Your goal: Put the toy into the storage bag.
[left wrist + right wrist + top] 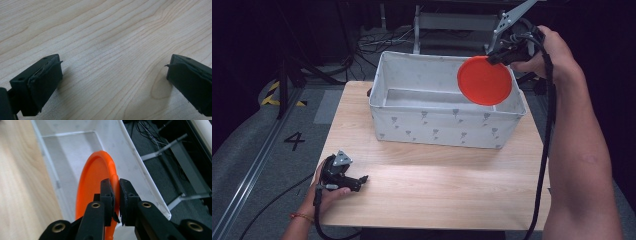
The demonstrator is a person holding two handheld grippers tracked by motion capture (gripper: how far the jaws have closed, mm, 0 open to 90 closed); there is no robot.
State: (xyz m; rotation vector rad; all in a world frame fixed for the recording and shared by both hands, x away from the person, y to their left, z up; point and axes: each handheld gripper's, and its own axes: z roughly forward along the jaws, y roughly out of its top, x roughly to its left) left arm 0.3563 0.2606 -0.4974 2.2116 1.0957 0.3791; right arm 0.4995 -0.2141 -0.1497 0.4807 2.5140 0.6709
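In the right gripper view the lower part of the orange plate point(96, 182) is hidden behind the right claw point(116, 195) and cut off by the bottom edge. In the high view the plate point(484, 80) covers the bin's point(412, 125) far right corner. The bin's printed marks are perhaps too small to tell.

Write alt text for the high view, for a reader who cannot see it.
The right tongs grip an orange plate by its rim, holding it tilted above the right end of a white fabric bin on a wooden table. The left tongs rest near the table's front left corner.
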